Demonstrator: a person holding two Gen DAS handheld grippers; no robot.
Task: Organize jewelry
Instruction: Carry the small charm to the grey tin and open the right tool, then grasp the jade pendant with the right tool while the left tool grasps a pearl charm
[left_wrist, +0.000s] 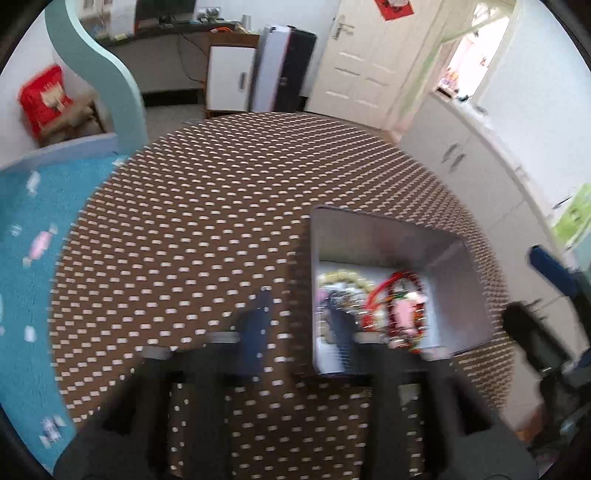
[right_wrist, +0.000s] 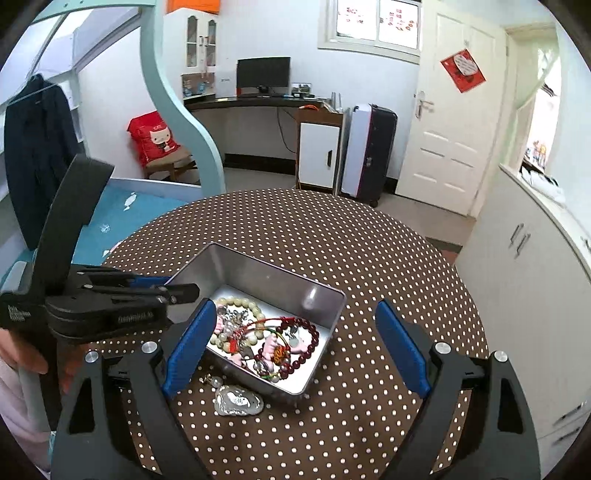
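A tin (right_wrist: 258, 291) held most of the jewelry (right_wrist: 266, 339) — one pendant (right_wrist: 238, 400) lay just beside it, so the right gripper (right_wrist: 295, 350) hung spread wide over both — left gripper's (left_wrist: 299, 325) state unclear.

We see an open silver tin (right_wrist: 295, 295) on the dotted cloth, holding a tangle of jewelry: a dark red bead bracelet (right_wrist: 308, 341), a pale bead bracelet (right_wrist: 240, 304) and pink charms (right_wrist: 267, 347), while a silvery pendant (right_wrist: 238, 400) lies just outside its near wall.
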